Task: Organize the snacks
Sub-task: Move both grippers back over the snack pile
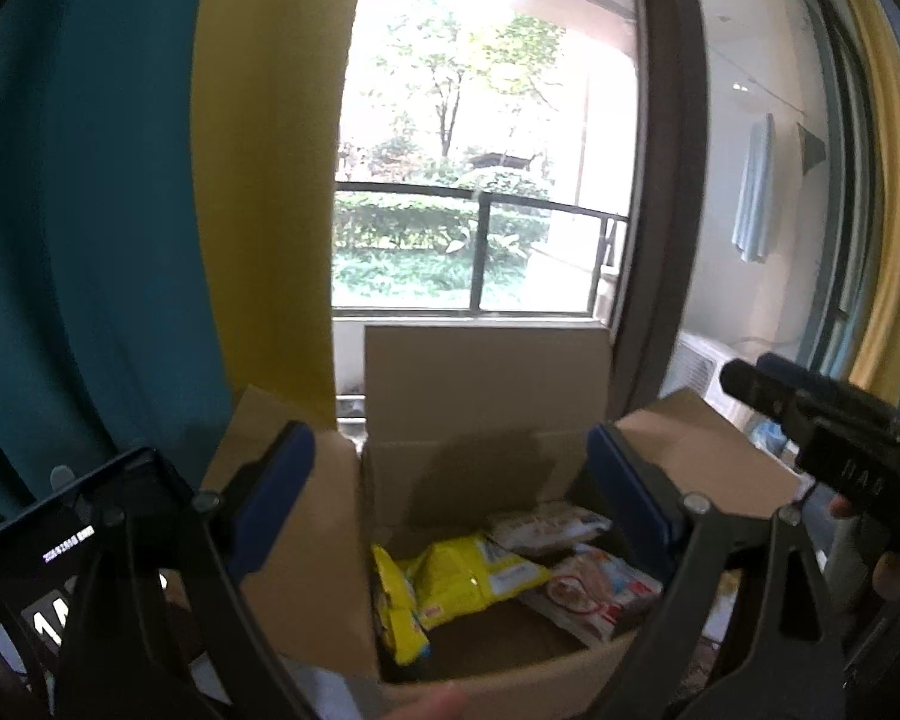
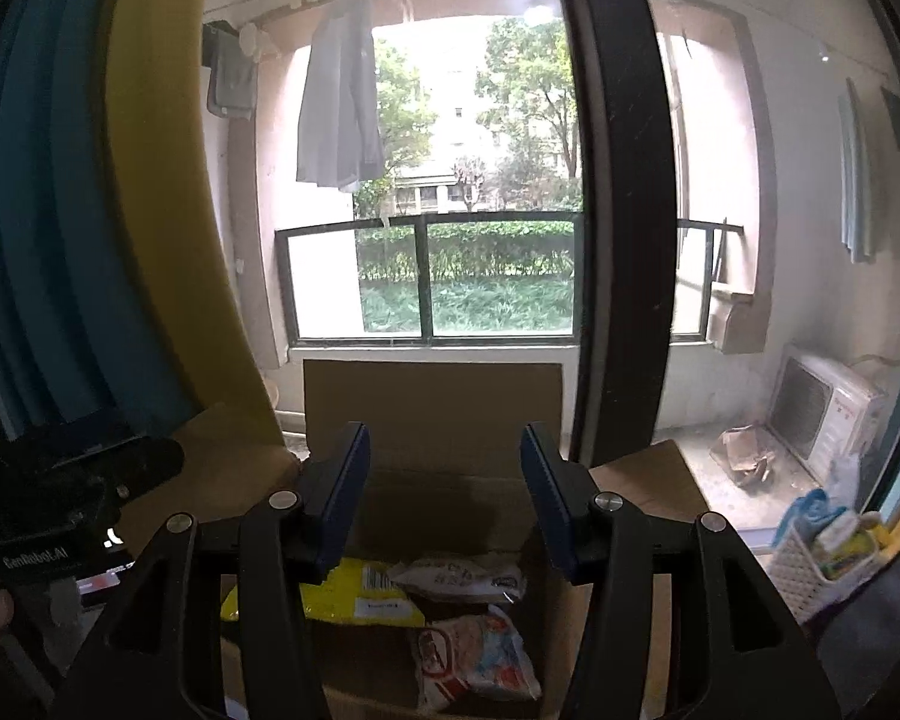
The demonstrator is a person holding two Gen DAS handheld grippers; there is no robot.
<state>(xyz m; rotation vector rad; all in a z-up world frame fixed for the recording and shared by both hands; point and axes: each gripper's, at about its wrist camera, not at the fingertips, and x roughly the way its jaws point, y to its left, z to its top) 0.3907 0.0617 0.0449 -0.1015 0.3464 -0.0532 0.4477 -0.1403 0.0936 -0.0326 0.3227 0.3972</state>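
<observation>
Now, open cardboard box (image 2: 432,414) below the window, yellow bags (image 1: 468,582) and white packets (image 2: 474,654) inside it, left gripper (image 1: 480,498) spread wide above it, right gripper (image 2: 444,486) spread, both empty.

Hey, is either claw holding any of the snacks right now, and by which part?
Neither. The left claw and right claw both stand open and empty above the cardboard box; the snack packets lie loose inside.

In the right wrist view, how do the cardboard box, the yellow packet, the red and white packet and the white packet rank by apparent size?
Largest to smallest:
1. cardboard box
2. yellow packet, partly hidden behind a finger
3. red and white packet and white packet: look alike, and the first lies nearer the camera, so unranked.
</observation>
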